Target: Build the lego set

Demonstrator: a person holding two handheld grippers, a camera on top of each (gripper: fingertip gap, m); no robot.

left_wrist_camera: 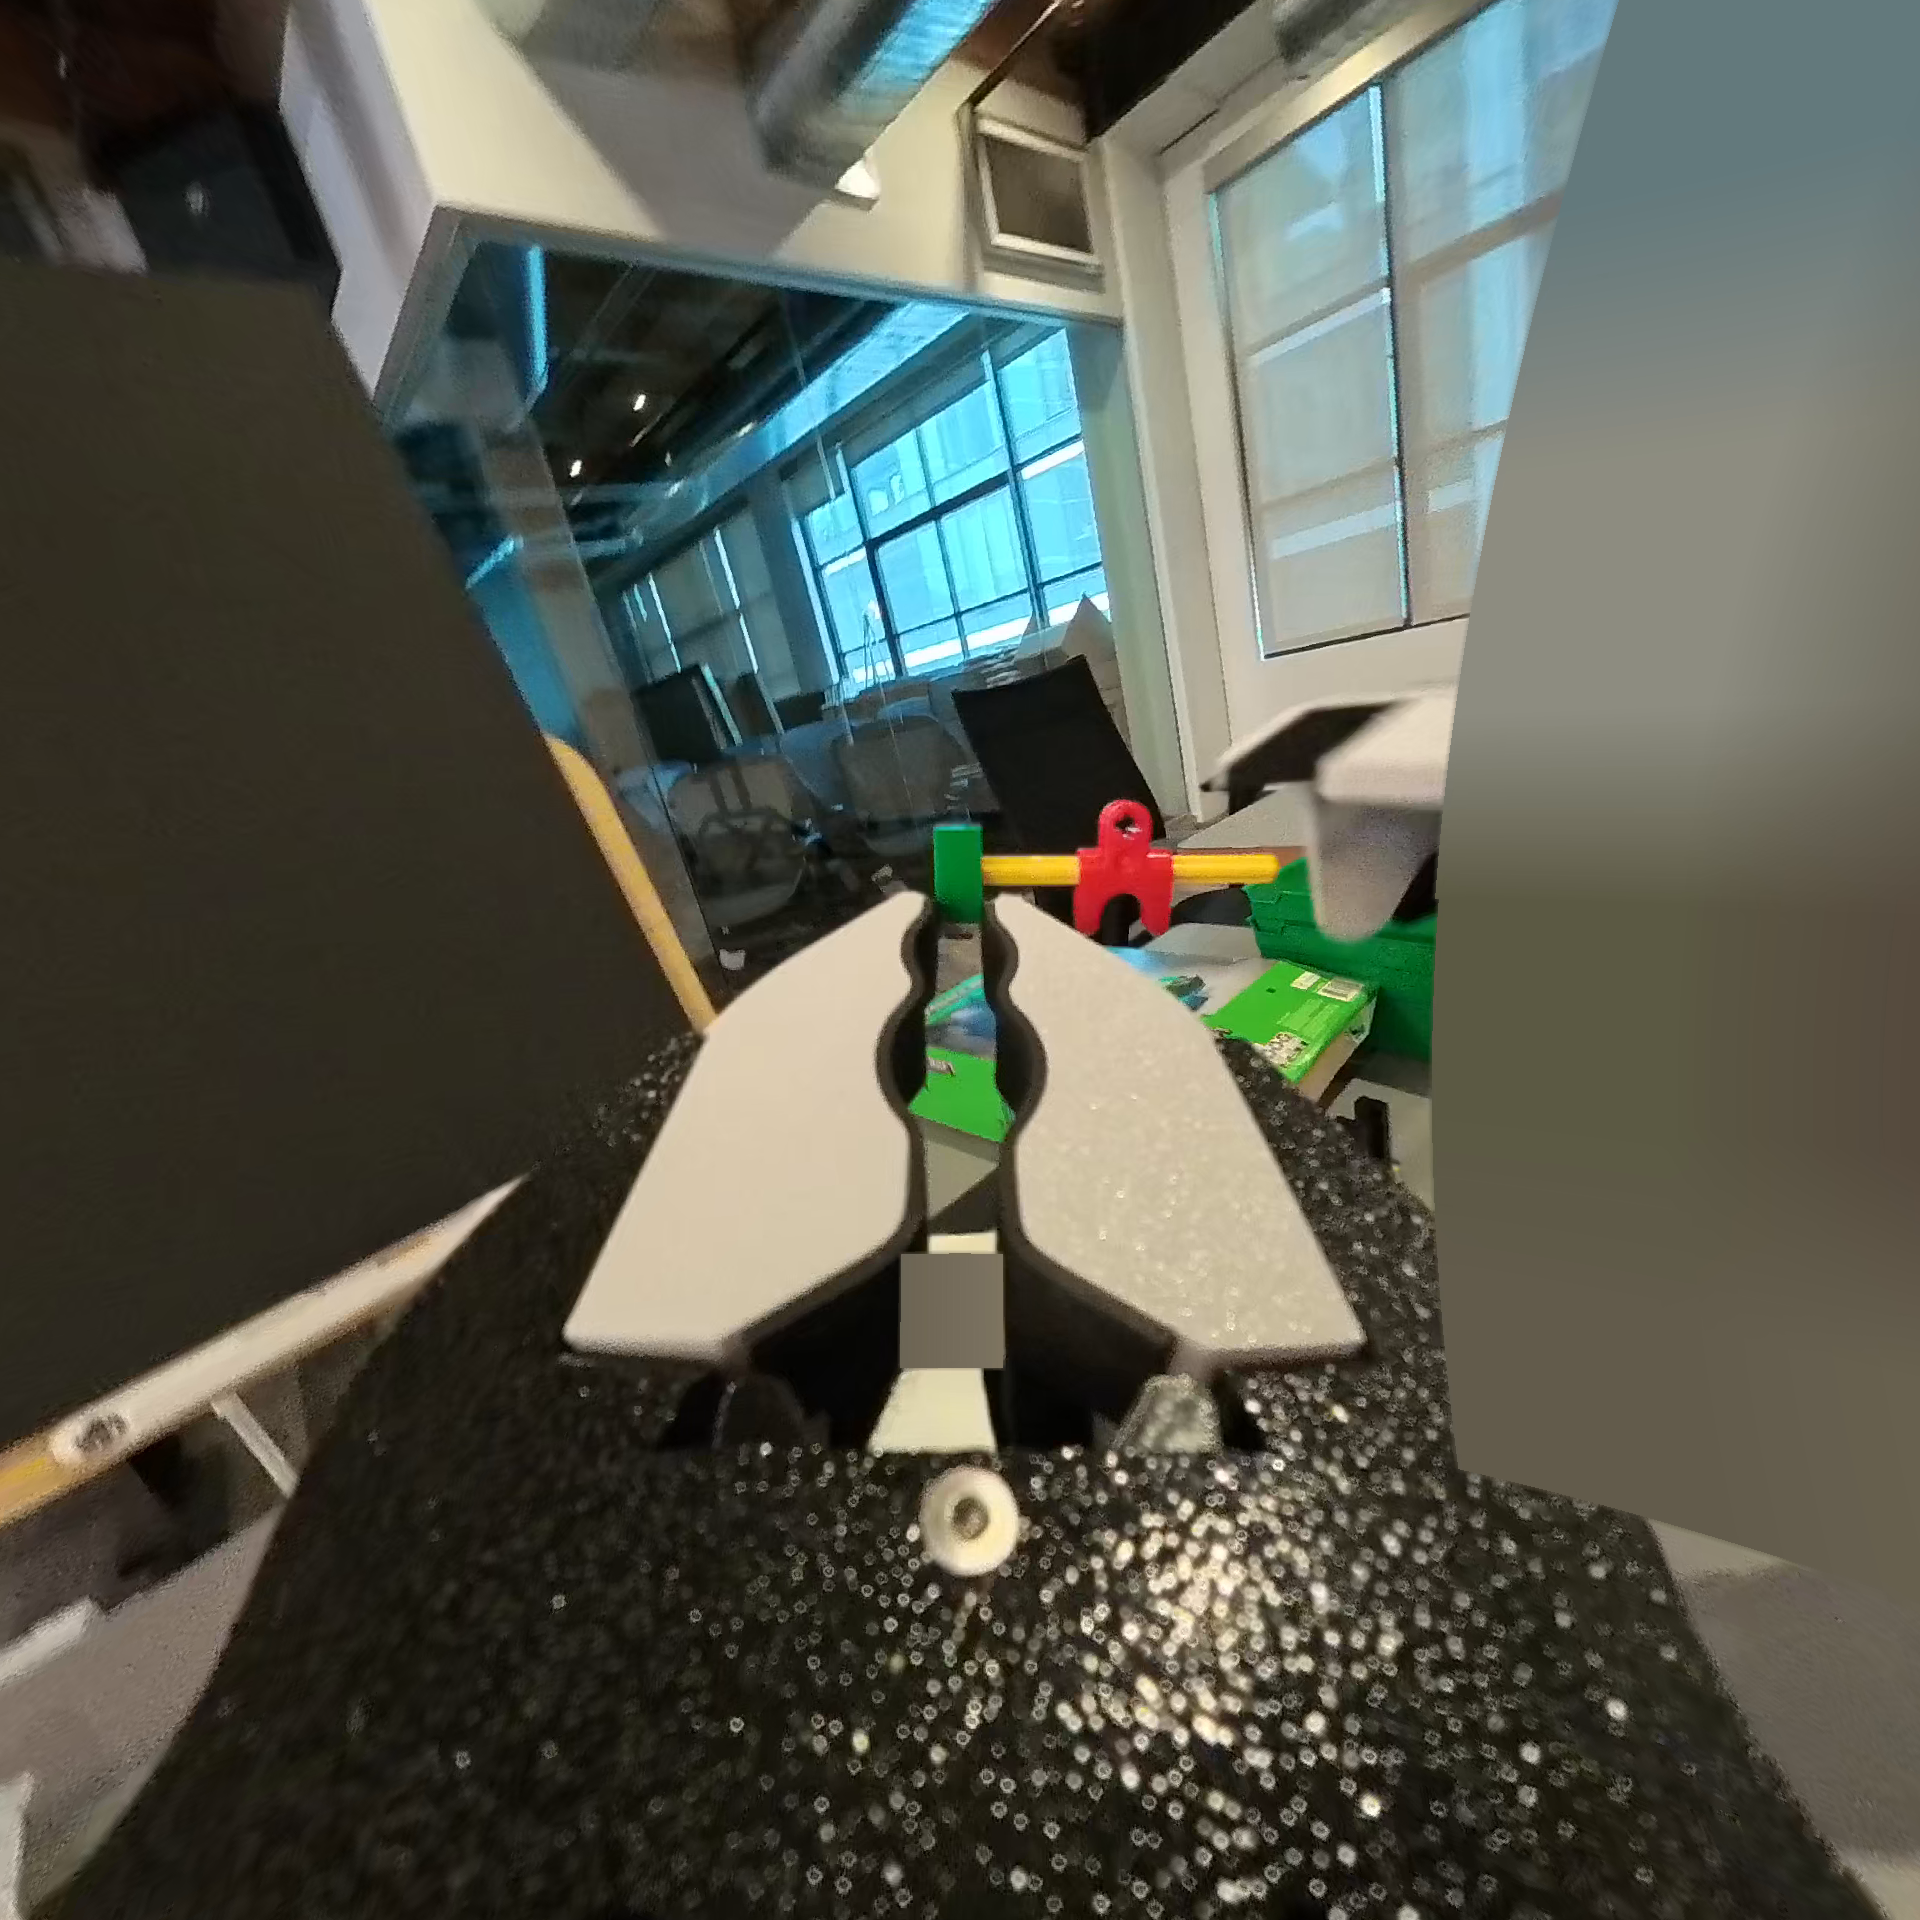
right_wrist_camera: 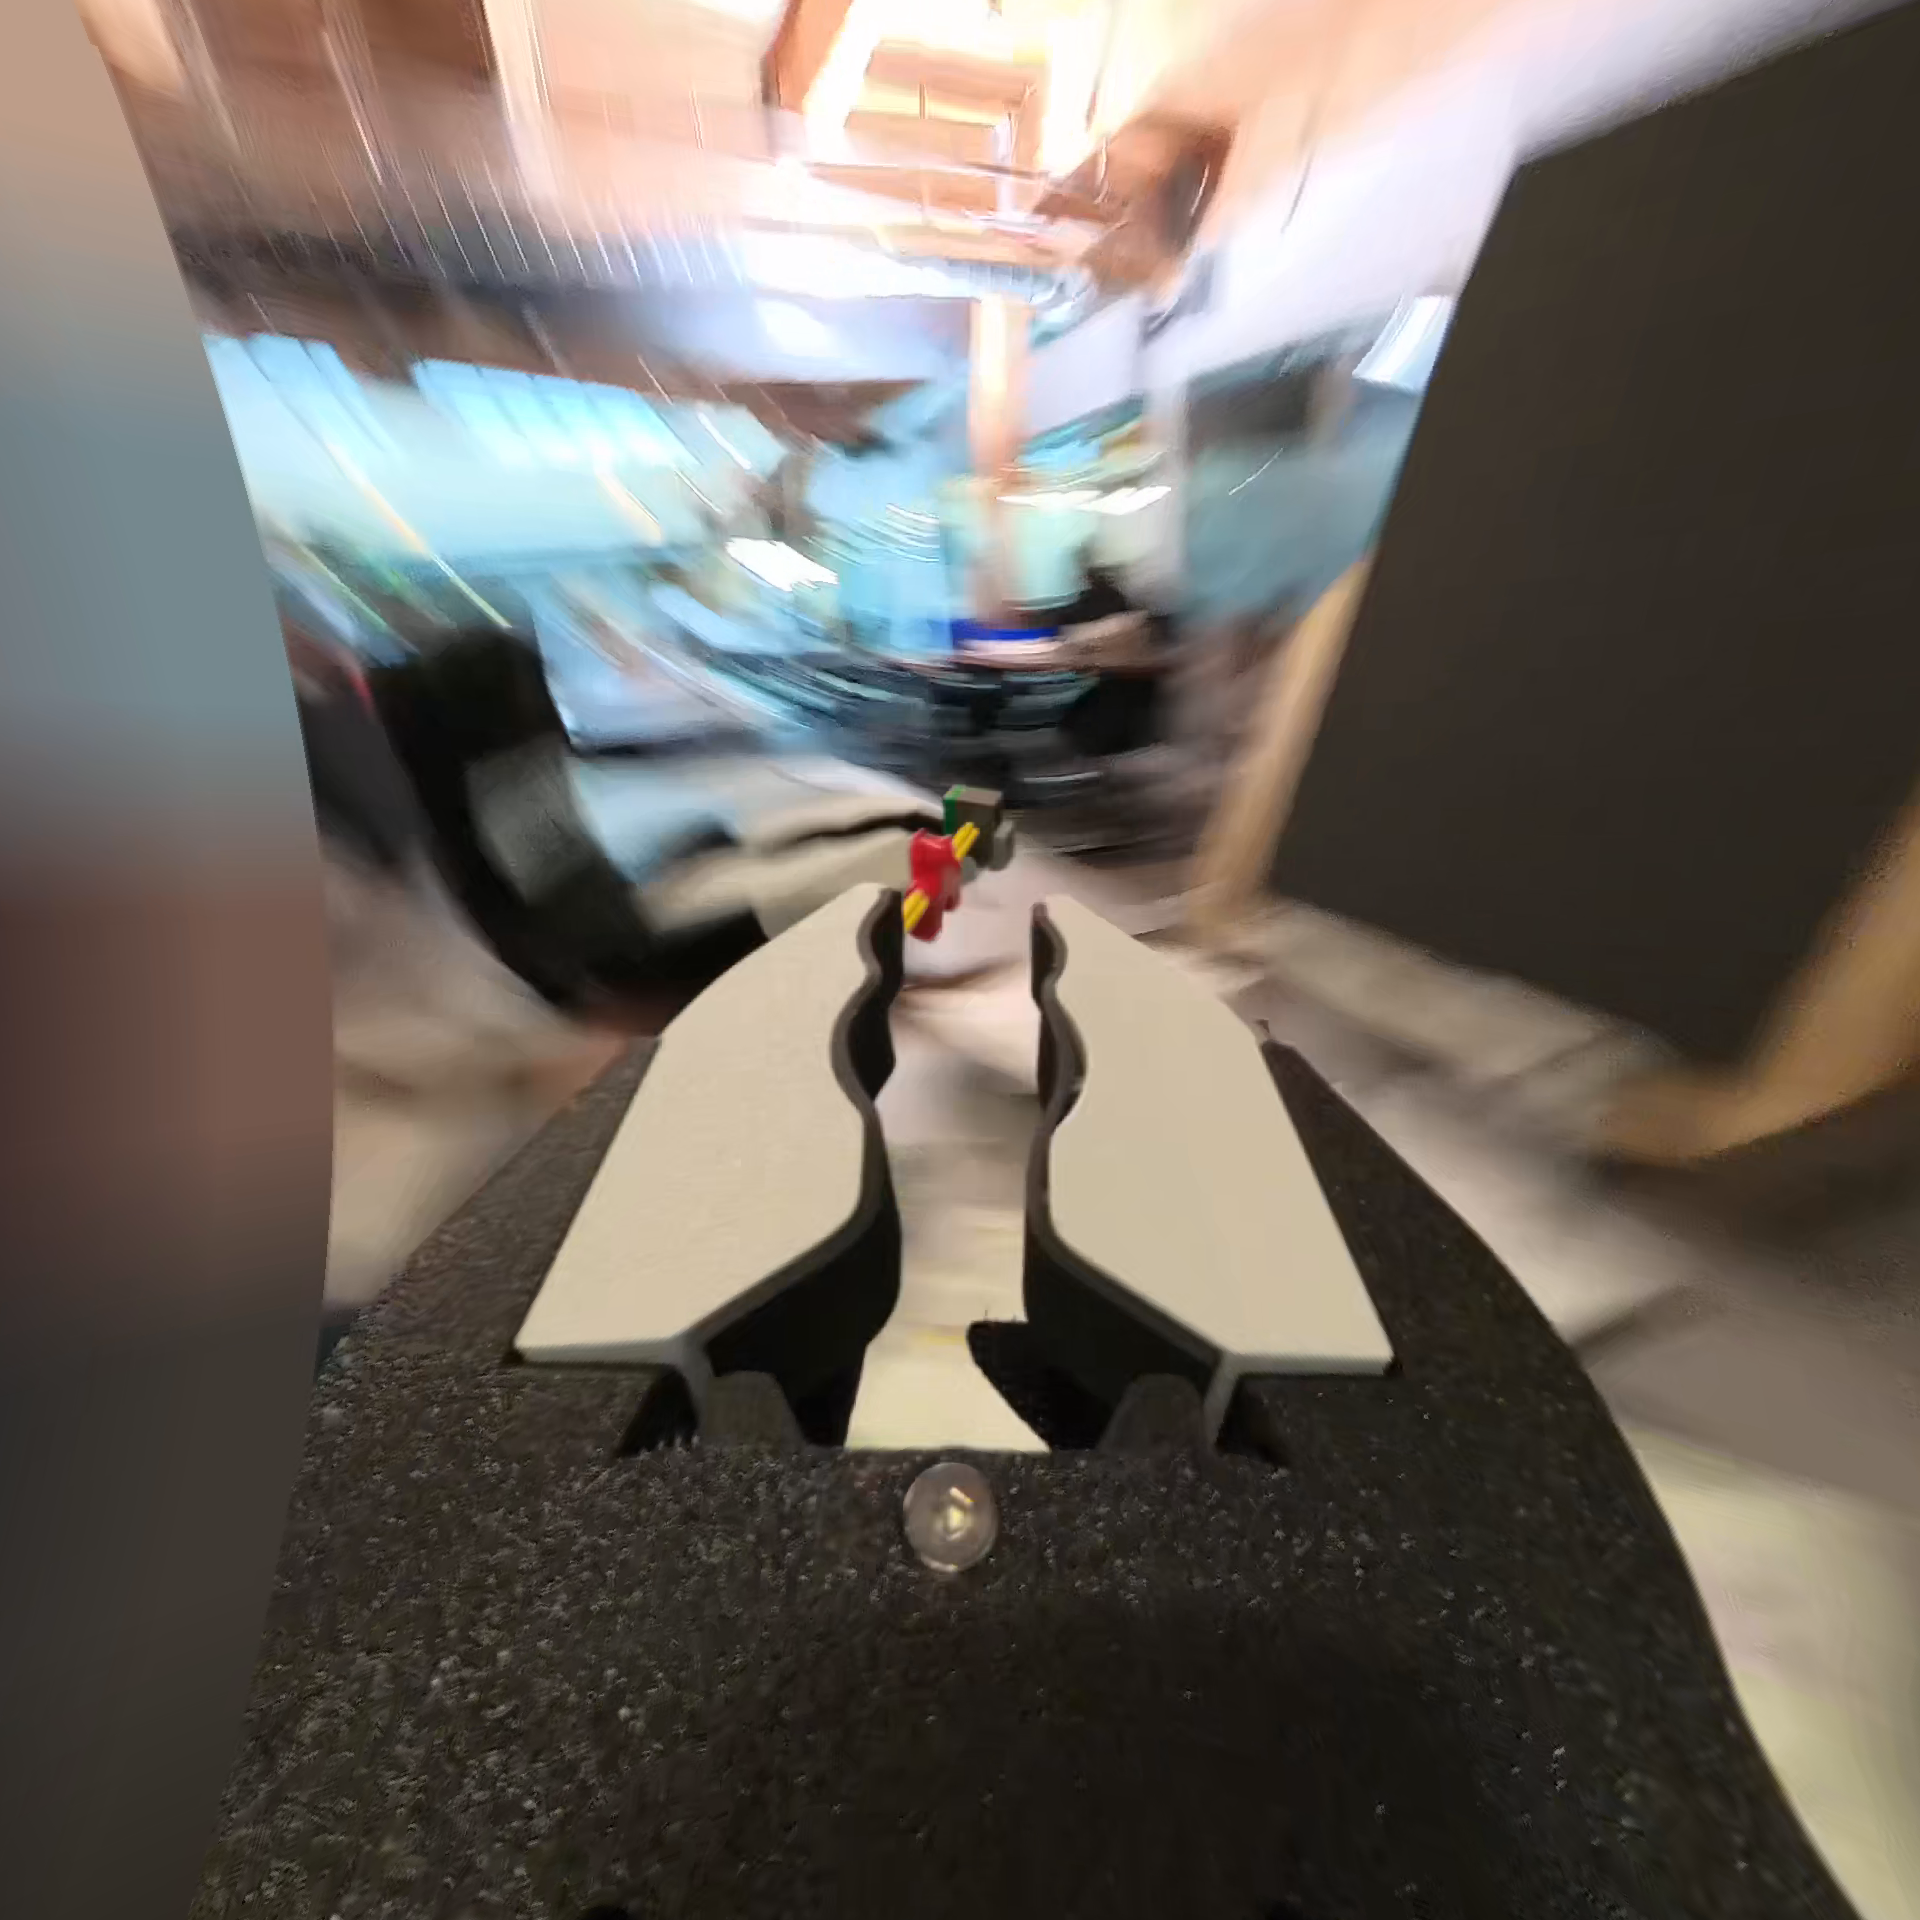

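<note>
Daylight is pouring through the windows [left_wrist_camera: 1340, 353] at upper right in the left wrist view, keeping it fairly crisp — only its wide-angle edges are bending and softening. The right wrist view is smearing badly with motion, warm ceiling glare [right_wrist_camera: 935, 125] streaking overhead — the gripper fingers [right_wrist_camera: 727, 1122] alone are holding focus.

We see a green brick [left_wrist_camera: 956, 871] upright at frame centre, carrying a horizontal yellow axle [left_wrist_camera: 1127, 869] extending right. A red connector [left_wrist_camera: 1123, 871] sits mid-axle, its loop pointing up.
</note>
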